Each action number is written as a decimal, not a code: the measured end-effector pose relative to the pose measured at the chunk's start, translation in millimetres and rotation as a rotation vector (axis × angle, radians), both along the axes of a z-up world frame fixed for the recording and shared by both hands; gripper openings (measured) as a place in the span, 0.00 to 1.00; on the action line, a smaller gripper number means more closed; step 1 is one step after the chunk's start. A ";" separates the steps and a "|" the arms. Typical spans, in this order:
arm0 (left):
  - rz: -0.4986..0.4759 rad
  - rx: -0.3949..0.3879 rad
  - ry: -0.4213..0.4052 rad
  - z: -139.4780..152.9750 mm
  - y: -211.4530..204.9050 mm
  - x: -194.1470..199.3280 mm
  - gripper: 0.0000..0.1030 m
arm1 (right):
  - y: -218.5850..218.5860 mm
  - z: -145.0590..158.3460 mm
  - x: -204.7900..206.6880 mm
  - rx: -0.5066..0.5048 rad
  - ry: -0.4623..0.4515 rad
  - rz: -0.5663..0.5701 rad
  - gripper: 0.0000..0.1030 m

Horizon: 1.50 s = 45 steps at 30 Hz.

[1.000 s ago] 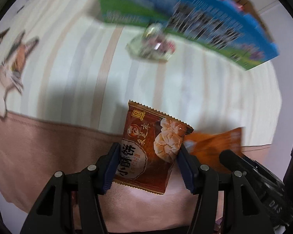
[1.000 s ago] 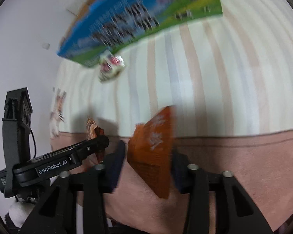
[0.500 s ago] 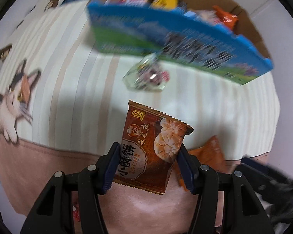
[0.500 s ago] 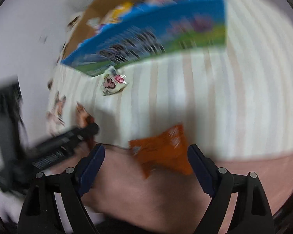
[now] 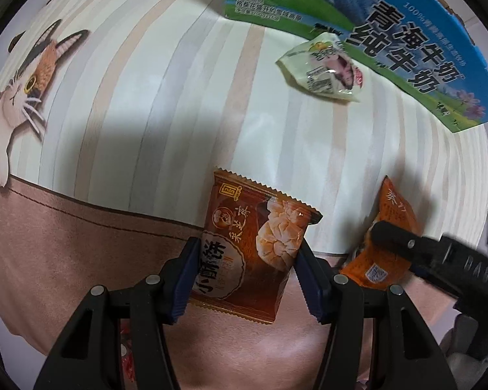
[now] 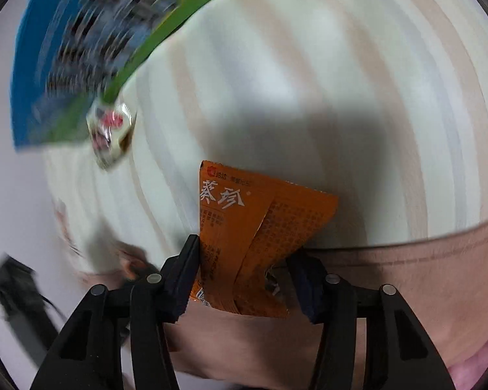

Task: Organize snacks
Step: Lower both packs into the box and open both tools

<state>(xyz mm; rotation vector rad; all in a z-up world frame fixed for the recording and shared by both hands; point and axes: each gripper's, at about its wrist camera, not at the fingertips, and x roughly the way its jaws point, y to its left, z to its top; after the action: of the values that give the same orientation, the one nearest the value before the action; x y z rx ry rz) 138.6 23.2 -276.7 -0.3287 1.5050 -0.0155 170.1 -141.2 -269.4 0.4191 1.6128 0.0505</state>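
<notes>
My left gripper (image 5: 247,276) is shut on a brown pastry snack packet (image 5: 250,243) and holds it above the striped cloth. My right gripper (image 6: 244,279) is shut on an orange snack packet (image 6: 250,227); that packet also shows at the right of the left wrist view (image 5: 387,243). A white clear-wrapped snack (image 5: 325,68) lies on the cloth against the blue and green milk carton box (image 5: 390,32). The same snack (image 6: 110,130) and box (image 6: 81,48) show blurred at the upper left of the right wrist view.
The cloth (image 5: 146,97) has pale stripes, a brown border band and a printed cat (image 5: 22,81) at the left. The right gripper's black body (image 5: 439,260) reaches in from the right of the left wrist view.
The right gripper was open half a second ago with the orange packet lying between its fingers; it has now shut on it. Both views have drawn closer to the box. The left grip is unchanged.
</notes>
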 end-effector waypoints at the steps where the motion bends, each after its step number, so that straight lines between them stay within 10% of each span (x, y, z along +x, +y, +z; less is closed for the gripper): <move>1: 0.005 -0.007 0.000 -0.8 1.3 -1.4 0.53 | 8.4 4.5 -0.7 -0.031 -0.023 0.063 0.48; 12: -0.026 -0.077 -0.132 69.8 1.8 5.0 0.53 | 3.6 100.5 -27.5 0.051 -0.336 0.132 0.46; 23: -0.175 -0.133 -0.318 189.2 -24.6 141.9 0.53 | -40.1 241.4 101.2 0.007 -0.544 0.145 0.46; 36: -0.198 -0.071 -0.104 110.2 -22.6 300.6 0.53 | -46.6 158.2 241.5 -0.139 -0.281 0.208 0.48; 40: -0.172 -0.090 -0.024 81.6 -19.2 315.2 0.54 | -48.1 135.0 251.4 -0.187 -0.211 0.210 0.95; 45: -0.182 -0.048 -0.046 75.1 -18.3 317.8 0.89 | -44.7 122.9 246.9 -0.211 -0.186 0.227 0.95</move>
<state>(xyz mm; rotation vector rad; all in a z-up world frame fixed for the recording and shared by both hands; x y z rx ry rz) 456.4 4.9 -201.5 -0.2280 1.4864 -0.2026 416.9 -185.9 -146.6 0.0646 1.4581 0.0876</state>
